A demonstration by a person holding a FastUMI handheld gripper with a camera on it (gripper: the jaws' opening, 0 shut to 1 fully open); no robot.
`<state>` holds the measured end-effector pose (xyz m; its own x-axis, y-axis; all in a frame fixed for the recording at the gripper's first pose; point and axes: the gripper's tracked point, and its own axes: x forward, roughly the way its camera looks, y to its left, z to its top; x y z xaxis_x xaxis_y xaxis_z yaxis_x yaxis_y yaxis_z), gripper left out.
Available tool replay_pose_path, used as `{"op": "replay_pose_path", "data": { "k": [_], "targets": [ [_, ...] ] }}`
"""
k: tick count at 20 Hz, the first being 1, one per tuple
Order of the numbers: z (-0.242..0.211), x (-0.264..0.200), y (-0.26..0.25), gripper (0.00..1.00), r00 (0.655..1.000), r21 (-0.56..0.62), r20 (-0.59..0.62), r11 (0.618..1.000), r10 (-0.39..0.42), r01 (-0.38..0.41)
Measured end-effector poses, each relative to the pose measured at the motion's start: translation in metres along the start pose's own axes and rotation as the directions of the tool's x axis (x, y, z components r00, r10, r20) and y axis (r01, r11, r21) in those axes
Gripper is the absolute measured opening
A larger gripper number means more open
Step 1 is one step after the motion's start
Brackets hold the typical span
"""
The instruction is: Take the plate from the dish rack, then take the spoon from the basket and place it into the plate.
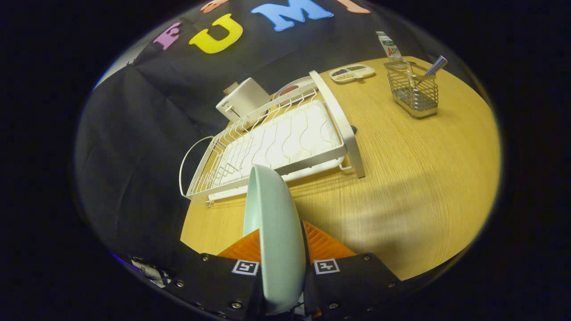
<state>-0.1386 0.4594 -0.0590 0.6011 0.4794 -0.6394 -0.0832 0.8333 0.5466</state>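
One plate (pixel 274 232) is clamped on edge between the two fingers of the gripper (pixel 283 249); both fingers press its faces, so the tongs are narrow, closed on the plate. The plate stands upright with its long axis running straight ahead from the fingers toward the dish rack (pixel 272 142), its far rim just overlapping the rack's near rail in the view. There is one dish rack, white wire, lying on the wooden table (pixel 424 178) with its slots bare. Beyond the rack's far end sits one white box-like appliance (pixel 243 102) and one round dish (pixel 294 88). To the right of the rack, well apart, stands one wire basket (pixel 412 91) with one spoon (pixel 433 67) leaning out of it, handle up and tilted away from the rack. Between the rack and the basket, farther back, lies one small divided tray (pixel 352 72), and one tube (pixel 389 47) stands behind the basket.
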Motion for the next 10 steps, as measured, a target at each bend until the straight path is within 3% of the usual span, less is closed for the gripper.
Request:
{"op": "replay_pose_path", "data": {
  "k": [5, 10],
  "targets": [
    [-0.006, 0.016, -0.011, 0.48, 1.0, 0.077, -0.016, 0.997, -0.013, 0.015],
    [-0.001, 0.008, -0.021, 0.51, 0.999, 0.077, 0.007, 0.996, -0.047, 0.046]
  ]
}}
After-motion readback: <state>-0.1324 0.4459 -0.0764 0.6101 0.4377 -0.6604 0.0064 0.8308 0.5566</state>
